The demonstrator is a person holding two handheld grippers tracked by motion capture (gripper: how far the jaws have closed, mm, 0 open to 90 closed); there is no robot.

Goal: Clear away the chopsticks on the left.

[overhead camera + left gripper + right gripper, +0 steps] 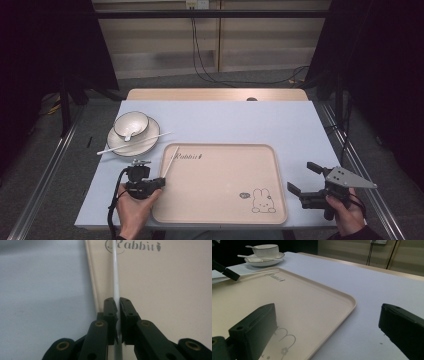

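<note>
The left gripper point(117, 305) pinches 1 white chopstick point(115, 277) over the tray's point(220, 212) left edge. It should lower it flat, then let go. The right gripper point(306, 179) waits open.

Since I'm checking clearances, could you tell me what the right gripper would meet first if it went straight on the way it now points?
Probably the tray: the open right gripper points leftward at its near edge, though its height above the table is unclear.

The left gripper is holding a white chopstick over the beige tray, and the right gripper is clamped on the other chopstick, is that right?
Not quite. The left gripper does hold a chopstick over the tray, but the right gripper is open and empty, as the right gripper view shows; the other chopstick lies across the plate.
</note>
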